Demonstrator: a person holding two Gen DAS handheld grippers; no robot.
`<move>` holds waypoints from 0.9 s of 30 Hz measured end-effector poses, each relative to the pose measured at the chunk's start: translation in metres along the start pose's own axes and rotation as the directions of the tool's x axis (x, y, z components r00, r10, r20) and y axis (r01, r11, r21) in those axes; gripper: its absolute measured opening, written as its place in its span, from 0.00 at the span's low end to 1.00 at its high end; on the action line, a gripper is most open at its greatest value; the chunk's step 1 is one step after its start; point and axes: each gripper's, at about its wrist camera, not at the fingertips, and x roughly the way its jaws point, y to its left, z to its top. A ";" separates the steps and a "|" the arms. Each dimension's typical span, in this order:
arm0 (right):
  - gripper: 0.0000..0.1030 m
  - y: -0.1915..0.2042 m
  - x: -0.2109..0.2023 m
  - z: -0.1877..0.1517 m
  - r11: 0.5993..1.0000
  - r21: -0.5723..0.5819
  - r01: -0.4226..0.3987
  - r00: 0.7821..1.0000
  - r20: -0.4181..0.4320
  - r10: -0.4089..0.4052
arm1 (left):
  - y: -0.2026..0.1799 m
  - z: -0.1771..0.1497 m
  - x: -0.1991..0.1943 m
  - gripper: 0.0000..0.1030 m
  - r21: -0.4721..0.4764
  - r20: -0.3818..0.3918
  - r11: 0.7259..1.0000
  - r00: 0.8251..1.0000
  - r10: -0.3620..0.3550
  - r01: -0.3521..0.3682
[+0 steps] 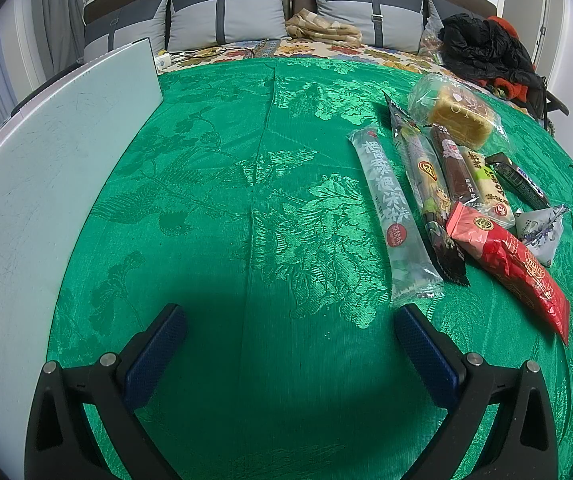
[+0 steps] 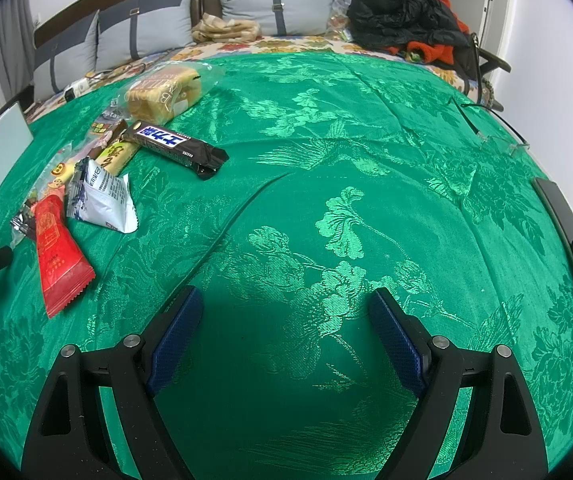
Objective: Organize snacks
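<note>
A: Had either gripper taken hold of anything?

B: No. The left gripper [image 1: 290, 320] and right gripper [image 2: 286, 304] both stood wide over bare green bedspread [image 1: 214, 184], probably because sorting hadn't begun.

A: Where were the snacks?

B: Heaped between the grippers. The grey stick pack [image 1: 392, 212] and red packet [image 1: 514, 260] lay lengthwise, pointing roughly toward the headboard; the black bar [image 2: 174, 144] lay crosswise.
</note>
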 end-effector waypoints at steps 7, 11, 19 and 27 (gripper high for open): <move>0.85 0.000 0.000 0.000 1.000 0.000 0.000 1.000 -0.001 0.000 | 0.000 0.000 0.001 1.00 -0.001 0.000 1.000 1.000 -0.001 0.001; 0.85 0.000 0.000 0.000 1.000 0.000 0.000 1.000 -0.001 0.000 | 0.000 0.000 0.001 1.00 -0.002 0.000 1.000 1.000 -0.002 0.002; 0.85 0.000 0.001 0.000 1.000 0.000 0.001 1.000 -0.001 -0.001 | 0.002 0.000 0.000 1.00 -0.001 0.000 1.000 1.000 0.000 0.000; 0.85 0.000 0.001 0.000 1.000 0.000 0.002 1.000 -0.002 -0.002 | 0.002 0.000 0.000 1.00 -0.001 0.000 1.000 1.000 0.001 -0.001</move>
